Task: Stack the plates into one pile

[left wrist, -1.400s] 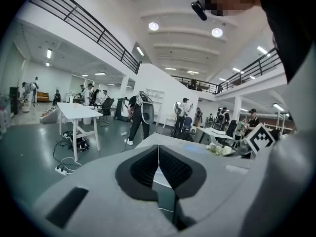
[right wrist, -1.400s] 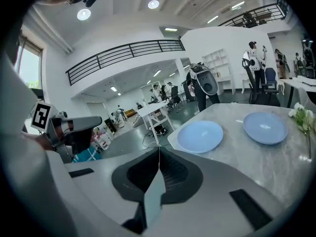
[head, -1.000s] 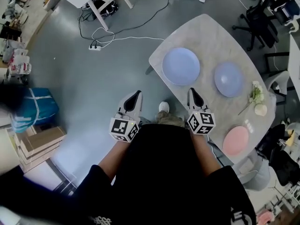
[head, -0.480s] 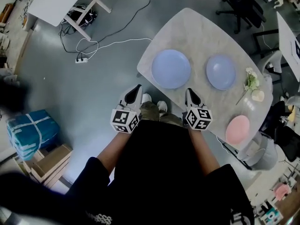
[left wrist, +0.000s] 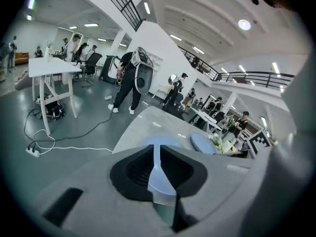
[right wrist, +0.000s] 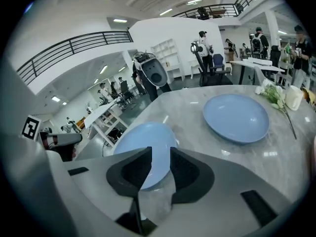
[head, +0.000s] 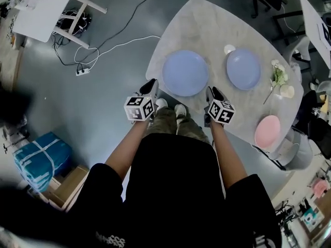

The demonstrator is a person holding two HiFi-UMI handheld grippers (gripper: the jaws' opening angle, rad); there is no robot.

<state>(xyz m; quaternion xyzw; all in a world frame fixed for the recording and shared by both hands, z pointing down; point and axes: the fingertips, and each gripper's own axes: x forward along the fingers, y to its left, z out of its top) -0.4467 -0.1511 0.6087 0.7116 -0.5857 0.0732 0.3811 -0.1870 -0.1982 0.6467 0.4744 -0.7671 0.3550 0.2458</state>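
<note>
Grey marble table [head: 207,30] fills the far right of my head view, and the three plates lie on it apart from one another, none stacked. The large blue plate [head: 185,79] sits by the table's near-left edge. The smaller blue plate [head: 243,68] is to its right with bare marble between them. The pink plate [head: 267,131] lies at the near-right end, well apart from both blue ones.

My left gripper [head: 151,82] hangs over the floor just beside the table's edge and points at the large blue plate. Its jaws are drawn to a thin slit with nothing in them. My right gripper [head: 210,91] is near that plate's right rim, not touching it. Its jaws have just been opening and now stand at a moderate gap, empty, with the plate showing beyond them.

A flower sprig [head: 279,76] lies right of the smaller blue plate, with a small pale object beside it, possibly a candle.
</note>
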